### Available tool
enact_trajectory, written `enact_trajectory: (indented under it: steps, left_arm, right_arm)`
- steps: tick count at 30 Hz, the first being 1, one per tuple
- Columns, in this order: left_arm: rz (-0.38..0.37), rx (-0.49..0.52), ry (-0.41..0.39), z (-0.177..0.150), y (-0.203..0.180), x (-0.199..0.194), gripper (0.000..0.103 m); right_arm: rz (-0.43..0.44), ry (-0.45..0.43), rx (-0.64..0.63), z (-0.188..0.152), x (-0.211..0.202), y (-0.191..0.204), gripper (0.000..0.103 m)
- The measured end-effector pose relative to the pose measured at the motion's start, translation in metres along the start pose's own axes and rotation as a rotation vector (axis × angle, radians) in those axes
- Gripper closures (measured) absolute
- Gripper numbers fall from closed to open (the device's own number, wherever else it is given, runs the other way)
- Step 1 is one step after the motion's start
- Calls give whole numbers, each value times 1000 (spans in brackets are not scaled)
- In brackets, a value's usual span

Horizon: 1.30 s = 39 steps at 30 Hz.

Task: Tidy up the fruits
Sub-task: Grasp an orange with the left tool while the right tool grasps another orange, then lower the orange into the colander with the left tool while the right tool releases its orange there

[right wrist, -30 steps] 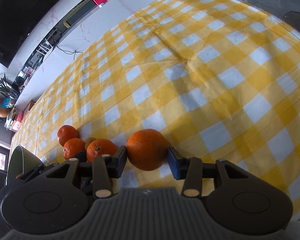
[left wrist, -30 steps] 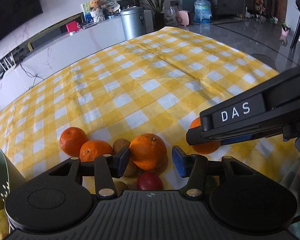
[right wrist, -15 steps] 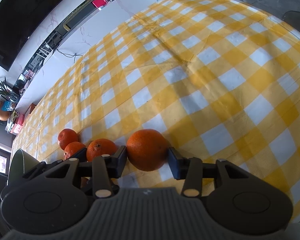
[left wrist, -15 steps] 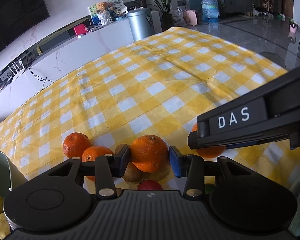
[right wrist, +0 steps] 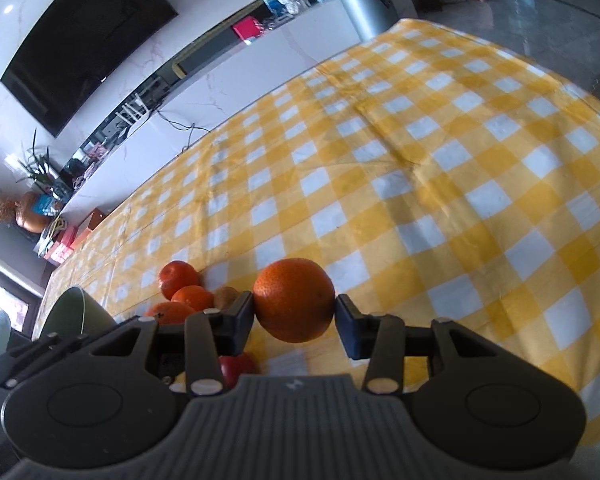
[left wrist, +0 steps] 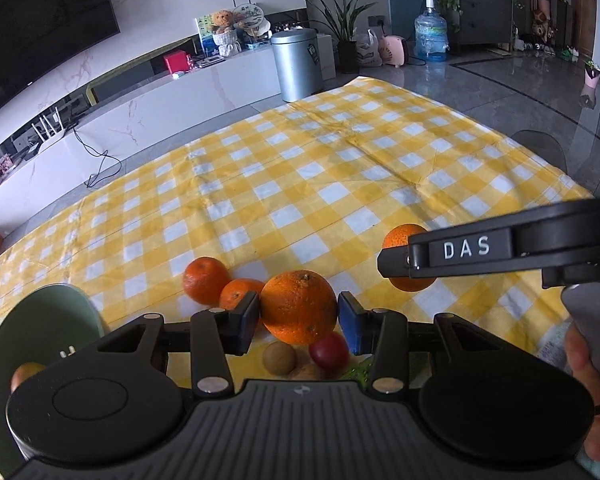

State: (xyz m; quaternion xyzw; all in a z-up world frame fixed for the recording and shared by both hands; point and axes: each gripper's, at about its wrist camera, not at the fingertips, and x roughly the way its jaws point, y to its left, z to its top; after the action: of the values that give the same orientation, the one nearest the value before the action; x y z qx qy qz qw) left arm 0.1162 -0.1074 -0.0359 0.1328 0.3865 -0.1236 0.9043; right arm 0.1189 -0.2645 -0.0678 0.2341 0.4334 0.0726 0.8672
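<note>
A yellow checked cloth (left wrist: 300, 184) is covering the counter, creased near its middle. Beyond the cloth's far edge a silver bin (left wrist: 296, 64) is standing on the floor. Left of the bin a long white cabinet (left wrist: 172, 96) is running along the wall, carrying a red box (left wrist: 177, 63) and a teddy bear (left wrist: 223, 32). A dark TV (left wrist: 40, 28) is hanging above the cabinet. Right of the bin a potted plant (left wrist: 344, 28), a pink pig (left wrist: 394, 50) and a water jug (left wrist: 431, 36) are sitting.
</note>
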Motion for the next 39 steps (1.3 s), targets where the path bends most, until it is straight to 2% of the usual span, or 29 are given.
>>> enact_trajectory:
  steps: [8,12,19,24,32,39]
  left_arm:
    - [1,-90,-6,-2,35,-37,55]
    - [-2,-134,-15,-6,54,-54,55]
    - [-15,-284,-18,-18,101,-73,55]
    - [-7,-412,-15,-30,137,-78,55]
    - [-27,-558,-15,-54,186,-80,55]
    - [-66,-677,7,-69,216,-64,55]
  right_arm:
    - [21,-67,-231,-15,-19,38,62]
    - [73,-86,-296,-23,-28,55,62]
    - [157,-65,-405,-37,-33,96,62]
    - [200,-51,-532,-47,-32,135,62]
    - [236,-16,-774,-60,-22,196,62]
    - [244,45,-942,-64,2,232,62]
